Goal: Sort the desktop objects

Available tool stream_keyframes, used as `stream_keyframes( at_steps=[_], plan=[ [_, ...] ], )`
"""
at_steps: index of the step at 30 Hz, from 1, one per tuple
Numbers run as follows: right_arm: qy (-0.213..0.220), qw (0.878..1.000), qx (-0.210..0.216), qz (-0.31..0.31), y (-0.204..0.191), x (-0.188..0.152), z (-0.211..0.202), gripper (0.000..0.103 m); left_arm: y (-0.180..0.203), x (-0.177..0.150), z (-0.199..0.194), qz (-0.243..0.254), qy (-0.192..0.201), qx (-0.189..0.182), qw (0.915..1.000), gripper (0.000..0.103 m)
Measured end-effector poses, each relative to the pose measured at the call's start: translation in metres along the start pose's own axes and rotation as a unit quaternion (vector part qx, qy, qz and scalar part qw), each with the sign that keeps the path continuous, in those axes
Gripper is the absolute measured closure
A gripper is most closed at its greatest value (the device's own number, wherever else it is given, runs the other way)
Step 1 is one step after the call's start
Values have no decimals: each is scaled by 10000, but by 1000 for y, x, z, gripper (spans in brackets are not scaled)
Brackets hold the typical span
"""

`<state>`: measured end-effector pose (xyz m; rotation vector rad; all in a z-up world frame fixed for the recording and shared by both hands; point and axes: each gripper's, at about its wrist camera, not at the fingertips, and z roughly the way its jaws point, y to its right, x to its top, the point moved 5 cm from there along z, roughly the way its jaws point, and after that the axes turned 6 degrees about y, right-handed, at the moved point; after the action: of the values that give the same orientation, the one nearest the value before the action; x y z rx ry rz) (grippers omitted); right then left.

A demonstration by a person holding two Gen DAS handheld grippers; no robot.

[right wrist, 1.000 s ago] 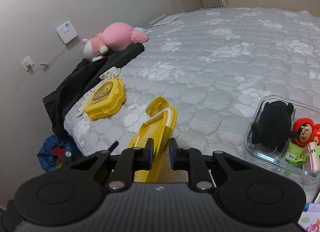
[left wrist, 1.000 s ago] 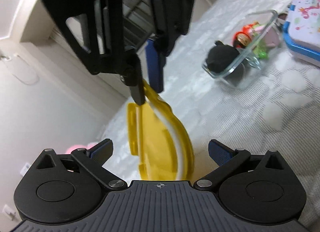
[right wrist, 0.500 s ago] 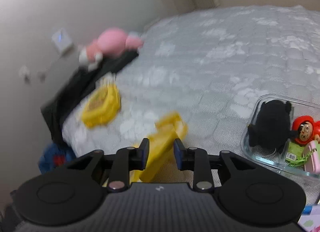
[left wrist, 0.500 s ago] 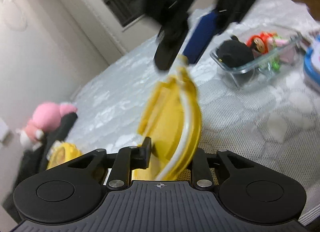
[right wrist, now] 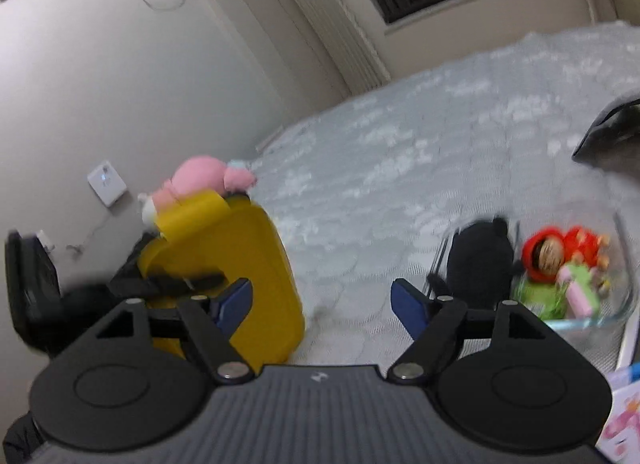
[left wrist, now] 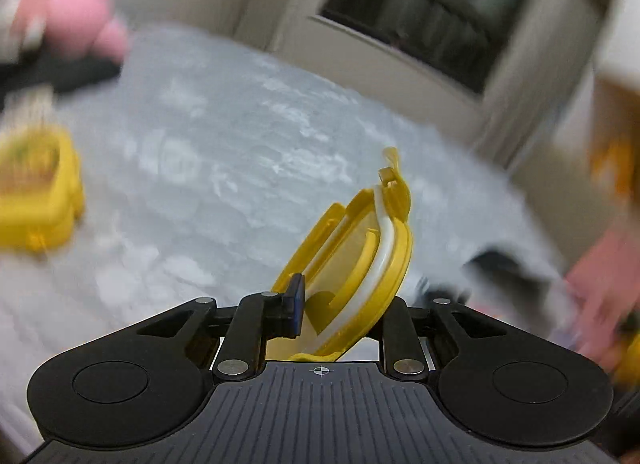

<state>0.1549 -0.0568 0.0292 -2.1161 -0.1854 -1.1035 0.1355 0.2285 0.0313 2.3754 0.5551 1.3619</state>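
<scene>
My left gripper (left wrist: 344, 304) is shut on a yellow lid (left wrist: 360, 248) with a white seal, holding it upright on edge above the bed. The right wrist view shows the same yellow lid (right wrist: 248, 276) at the left, with a black finger (right wrist: 176, 284) of the left gripper across it. My right gripper (right wrist: 322, 304) is apart from the lid and its jaws are opening, with only the bedcover between them. A yellow box (left wrist: 36, 199) lies on the bed at the left, blurred.
A glass container (right wrist: 624, 296) at the right holds a black plush (right wrist: 480, 264), a red doll (right wrist: 560, 252) and small items. A pink plush (right wrist: 200, 179) lies by the wall on dark cloth. The quilted bedcover (right wrist: 400, 191) stretches to the window wall.
The right gripper let go of the yellow lid and spread its jaws. The left gripper shut on the lid, rolled it upright and carried it up and away to the left.
</scene>
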Motion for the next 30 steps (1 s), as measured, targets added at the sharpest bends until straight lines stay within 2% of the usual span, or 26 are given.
stream_keyframes(
  at_steps=[3,6,8,9,10,11,13,14,16,18,20,22,23,24,25,26,29,30],
  plan=[
    [-360,9993,-8,-119,-4,-20,20,25,-52,0,1,-1089,-64,-157,9939,82],
    [-724,9972,53,-195,-12,-41,41,25,-105,-8,5,-2052,-274,-197,9781,83],
    [-946,9951,128,-266,-20,-52,55,29,-135,-16,5,-2403,-302,-98,9702,81],
    [-1036,9940,179,-312,-26,-57,61,30,-148,-18,3,-2516,-287,-22,9674,75],
    [-1126,9927,232,-356,-32,-62,68,30,-160,-20,2,-2604,-266,59,9651,61],
    [-1220,9913,335,-373,-39,-66,75,30,-171,-24,1,-2693,-281,118,9626,58],
    [-1393,9886,516,-258,-52,-75,88,28,-186,-34,0,-2932,-410,6,9552,53],
    [-1465,9875,580,-100,-57,-79,93,23,-191,-40,-1,-3050,-491,-79,9510,50],
    [-1757,9797,763,587,-61,-90,108,21,-197,-51,-1,-3264,-621,-236,9429,46],
    [-2072,9642,1036,1287,-64,-102,122,21,-201,-61,-1,-3414,-714,-342,9366,44],
    [-2391,9420,1206,2022,-64,-119,136,21,-205,-70,-2,-3552,-785,-443,9305,44],
    [-2530,9271,1096,2538,-60,-133,154,28,-208,-71,-9,-3606,-709,-499,9287,38],
    [-2535,9253,1014,2631,-59,-138,161,38,-209,-71,-12,-3602,-649,-509,9292,35],
    [-2530,9279,951,2569,-60,-140,168,42,-209,-71,-16,-3586,-595,-513,9302,28],
    [-2522,9304,888,2505,-60,-142,175,51,-209,-71,-19,-3541,-558,-498,9322,20],
    [-2458,9357,819,2395,-62,-143,181,57,-208,-71,-21,-3499,-528,-480,9341,17],
    [-2156,9543,826,1898,-72,-140,189,59,-207,-73,-24,-3419,-497,-426,9375,16],
    [-2070,9591,824,1745,-74,-138,190,59,-208,-75,-25,-3455,-524,-461,9358,16]
  ],
)
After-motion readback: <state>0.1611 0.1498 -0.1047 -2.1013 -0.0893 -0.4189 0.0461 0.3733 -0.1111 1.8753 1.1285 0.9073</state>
